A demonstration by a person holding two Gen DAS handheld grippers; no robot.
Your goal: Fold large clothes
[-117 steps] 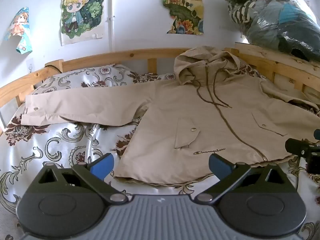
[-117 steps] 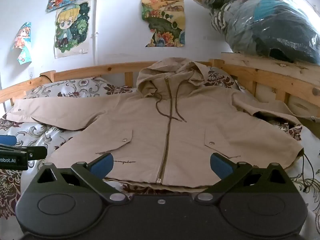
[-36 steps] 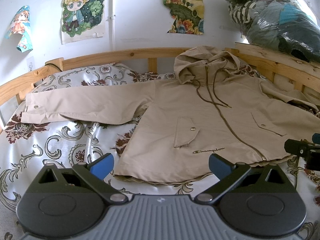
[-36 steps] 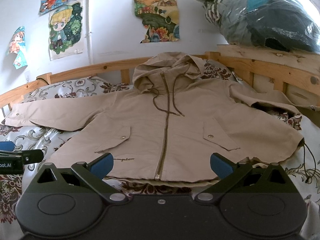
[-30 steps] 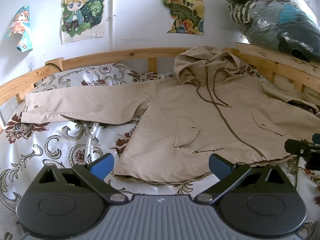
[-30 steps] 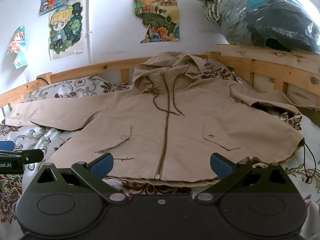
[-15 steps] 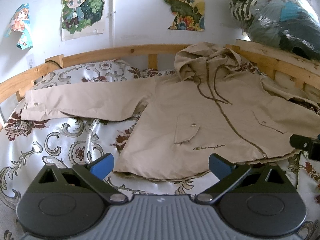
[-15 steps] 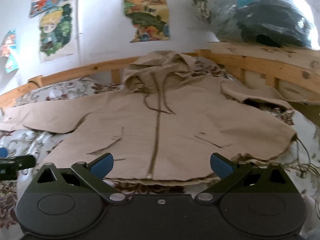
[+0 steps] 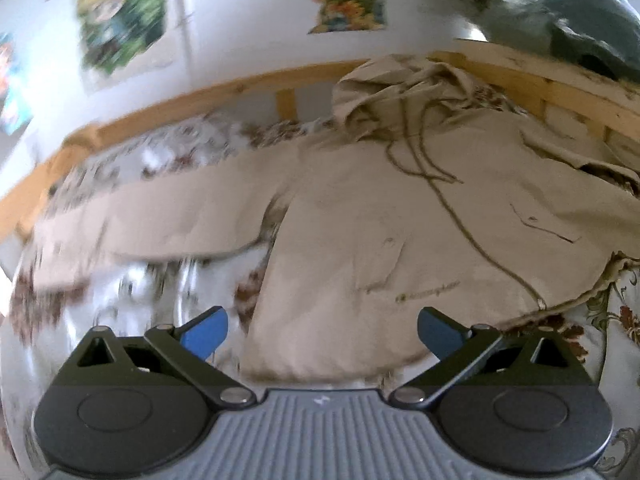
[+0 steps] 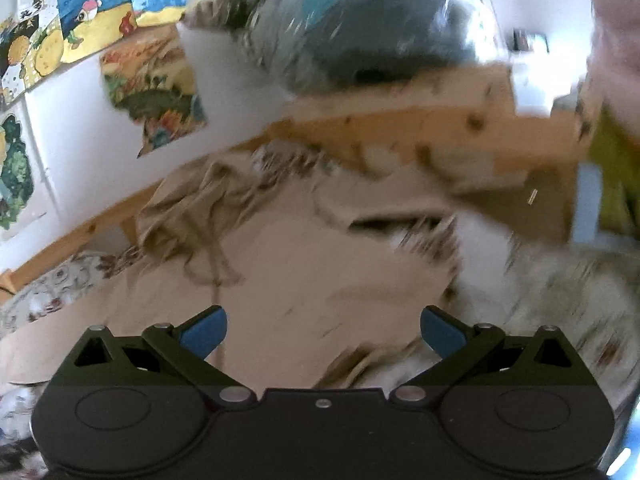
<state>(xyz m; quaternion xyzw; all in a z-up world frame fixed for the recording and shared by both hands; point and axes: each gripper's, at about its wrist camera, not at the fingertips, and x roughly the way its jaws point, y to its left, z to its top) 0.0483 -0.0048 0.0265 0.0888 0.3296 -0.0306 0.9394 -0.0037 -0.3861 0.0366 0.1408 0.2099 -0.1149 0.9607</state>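
The tan jacket (image 9: 400,236) still lies zipped and spread flat on the bed (image 9: 132,292), hood against the wooden rail (image 9: 208,96). Both views have gone blurry. The left claw (image 9: 322,332) has edged closer over the hem, jaws apart and empty. The right claw (image 10: 323,330) has swung right and tilted toward the jacket's far sleeve, jaws also apart, holding nothing.
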